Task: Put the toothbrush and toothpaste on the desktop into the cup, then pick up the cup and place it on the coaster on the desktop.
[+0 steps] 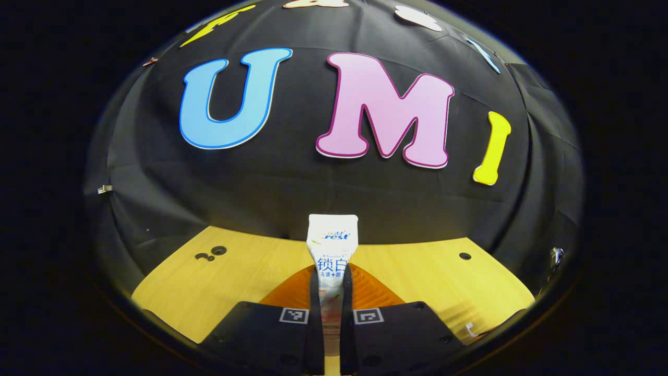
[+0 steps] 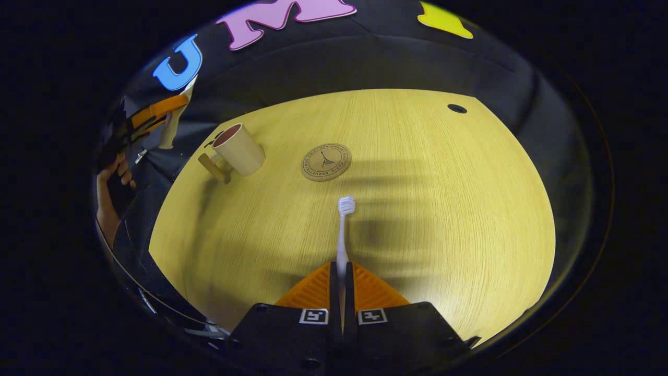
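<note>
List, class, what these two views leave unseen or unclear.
- Toothpaste cap end: left gripper view, hidden between the left tool fingers.
- Toothbrush handle end: right gripper view, hidden inside the right tool.
- Cup inside: right gripper view, too small.
- Coaster print: too small.

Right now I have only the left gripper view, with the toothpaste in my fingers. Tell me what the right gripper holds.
Observer: The right gripper is shut on the toothbrush, bristles pointing forward, above the desk.
Operator: Give me the cup's position.
Observer: In the right gripper view the cup stands at the desk's far left, tilted in the fisheye, its handle toward the camera.
Operator: Now the coaster.
Observer: The coaster lies flat just right of the cup, apart from it, nothing on it.
Operator: Say whether the cup is loaded.
Observer: Its inside looks empty; both items are still in the grippers.
</note>
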